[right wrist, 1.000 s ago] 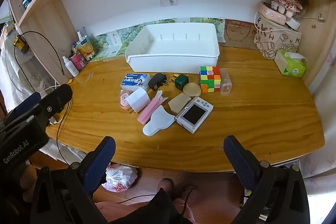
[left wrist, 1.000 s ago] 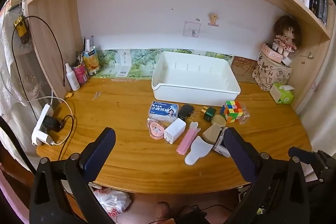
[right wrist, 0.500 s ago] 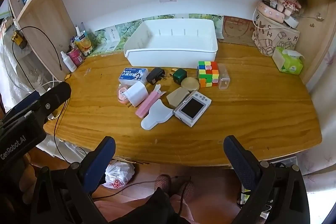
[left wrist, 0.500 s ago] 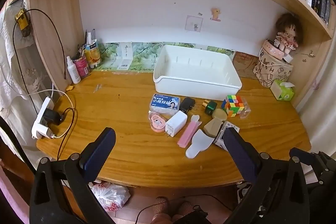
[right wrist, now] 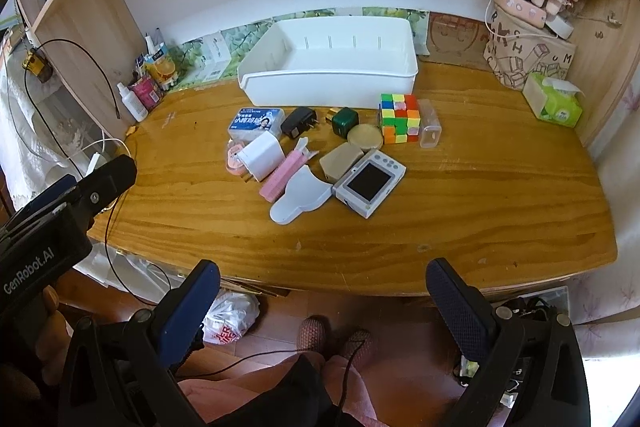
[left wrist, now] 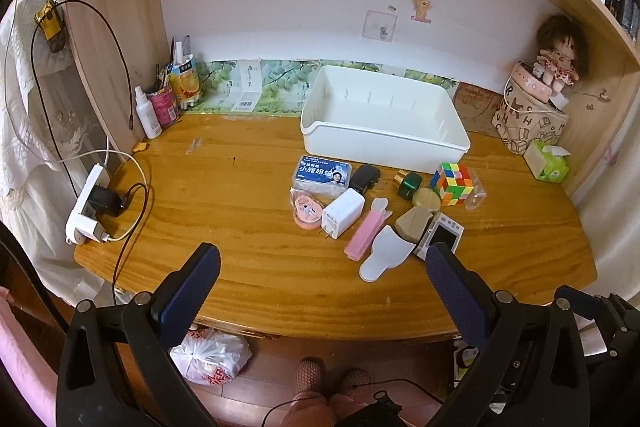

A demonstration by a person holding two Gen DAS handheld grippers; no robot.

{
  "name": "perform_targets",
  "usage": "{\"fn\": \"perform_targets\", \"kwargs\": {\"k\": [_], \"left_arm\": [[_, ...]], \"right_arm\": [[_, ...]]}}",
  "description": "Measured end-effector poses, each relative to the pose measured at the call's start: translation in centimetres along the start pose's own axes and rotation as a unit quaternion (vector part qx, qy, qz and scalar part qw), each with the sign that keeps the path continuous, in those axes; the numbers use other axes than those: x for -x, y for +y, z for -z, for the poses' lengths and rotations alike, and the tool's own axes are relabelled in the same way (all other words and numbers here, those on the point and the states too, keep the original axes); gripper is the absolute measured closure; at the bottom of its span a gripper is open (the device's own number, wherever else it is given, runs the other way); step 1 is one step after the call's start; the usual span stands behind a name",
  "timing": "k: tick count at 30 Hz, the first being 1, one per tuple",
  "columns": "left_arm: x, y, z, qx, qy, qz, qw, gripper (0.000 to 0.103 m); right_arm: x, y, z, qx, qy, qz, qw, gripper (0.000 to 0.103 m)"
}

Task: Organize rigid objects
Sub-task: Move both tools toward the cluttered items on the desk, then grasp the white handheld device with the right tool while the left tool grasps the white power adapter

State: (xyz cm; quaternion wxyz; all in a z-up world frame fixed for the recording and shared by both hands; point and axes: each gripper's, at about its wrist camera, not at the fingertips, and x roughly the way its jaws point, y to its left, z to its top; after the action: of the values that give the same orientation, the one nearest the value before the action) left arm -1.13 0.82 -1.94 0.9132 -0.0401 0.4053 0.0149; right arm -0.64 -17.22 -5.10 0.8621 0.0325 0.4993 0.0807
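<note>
I hold my left gripper (left wrist: 322, 275) and right gripper (right wrist: 322, 291) wide open and empty at frame bottom, white bin (right wrist: 332, 95) and cluttered items mid-frame.

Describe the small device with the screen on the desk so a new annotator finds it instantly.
Start at the white bin at the back of the desk; a cluster of small items lies in front of it. The device is at the cluster's near right edge, beside the white scoop. It is the only item with a dark screen, set in a white body with round buttons.
</note>
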Motion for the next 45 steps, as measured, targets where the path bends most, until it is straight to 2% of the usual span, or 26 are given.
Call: {"fn": "perform_targets", "kwargs": {"k": [10, 16, 24, 30, 36, 45], "left_arm": [[-0.7, -1.1, 0.3, 0.007, 0.020, -0.015, 0.9997, 0.001], [-0.8, -1.9, 0.4, 0.011, 0.017, -0.026, 0.9995, 0.001], [-1.3, -2.4, -0.5, 0.015, 0.012, -0.033, 0.9993, 0.001], [-2.7, -2.4, -1.2, 0.014, 0.025, -0.034, 0.9990, 0.001], [-5.3, -2.4, -2.7, 0.000, 0.046, -0.026, 0.9986, 0.001], [-10.9, -1.9, -6.0, -0.039, 0.099, -0.005, 0.9943, 0.001]], "right_arm": [[-1.2, -1.2, 0.0, 0.008, 0.027, -0.009, 1.000, 0.000], [-1.8, -2.1, -0.4, 0.016, 0.034, -0.018, 0.999, 0.000], [-2.4, -2.8, -1.6, 0.027, 0.032, -0.022, 0.999, 0.000], [-3.4, -3.0, -2.4, 0.026, 0.043, -0.024, 0.998, 0.000], [-5.1, -3.8, -3.6, -0.003, 0.064, -0.025, 0.998, 0.000], [-9.5, -4.4, -6.4, -0.077, 0.113, -0.015, 0.991, 0.000]]}}
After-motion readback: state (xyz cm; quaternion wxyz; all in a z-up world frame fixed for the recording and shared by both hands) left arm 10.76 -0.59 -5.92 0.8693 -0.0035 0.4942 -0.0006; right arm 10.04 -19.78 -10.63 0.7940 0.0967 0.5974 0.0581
